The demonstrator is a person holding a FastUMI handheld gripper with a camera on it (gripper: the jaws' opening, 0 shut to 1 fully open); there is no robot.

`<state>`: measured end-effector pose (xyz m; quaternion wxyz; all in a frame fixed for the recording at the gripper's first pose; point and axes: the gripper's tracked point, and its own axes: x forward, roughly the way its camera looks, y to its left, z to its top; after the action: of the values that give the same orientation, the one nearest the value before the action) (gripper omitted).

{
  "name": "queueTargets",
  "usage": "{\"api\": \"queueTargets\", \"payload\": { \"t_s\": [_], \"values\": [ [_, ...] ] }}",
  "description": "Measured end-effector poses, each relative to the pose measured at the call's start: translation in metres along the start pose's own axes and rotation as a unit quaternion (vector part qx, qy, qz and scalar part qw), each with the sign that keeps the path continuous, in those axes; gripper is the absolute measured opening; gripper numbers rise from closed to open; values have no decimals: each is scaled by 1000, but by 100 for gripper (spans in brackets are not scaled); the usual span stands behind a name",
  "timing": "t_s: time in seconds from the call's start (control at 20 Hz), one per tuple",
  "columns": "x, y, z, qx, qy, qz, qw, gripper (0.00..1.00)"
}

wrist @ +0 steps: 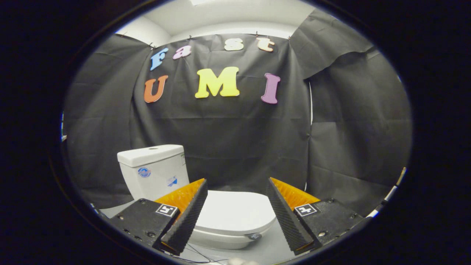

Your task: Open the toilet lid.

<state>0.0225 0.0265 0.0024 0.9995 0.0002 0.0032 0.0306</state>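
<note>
In the gripper view the fingers [235, 184] stand wide apart and hold nothing, with the closed toilet lid [235, 213] lying flat between and just beyond them, the white tank [152, 171] behind it.

The toilet lid [235, 211] is plain glossy white, and so is the tank [154, 171], which carries a round blue-and-red sticker at its 9 o'clock side and a small blue mark toward 3 o'clock. Wall cloth [239, 143] is matte black; floor [268, 250] pale grey.

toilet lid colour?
White, plain, shut; clearest in the gripper view. The lid lies beyond the open gripper.
</note>
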Motion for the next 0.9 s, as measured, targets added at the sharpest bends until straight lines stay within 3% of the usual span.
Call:
{"api": "queueTargets", "payload": {
  "t_s": [0.25,0.55,0.65,0.9],
  "values": [
    [36,-21,-12,45,26,10,999,100],
    [72,-73,-76,149,109,5,983,100],
    [79,-88,-107,194,149,3,970,100],
    [78,-110,-186,318,234,-9,919,100]
  ]
}}
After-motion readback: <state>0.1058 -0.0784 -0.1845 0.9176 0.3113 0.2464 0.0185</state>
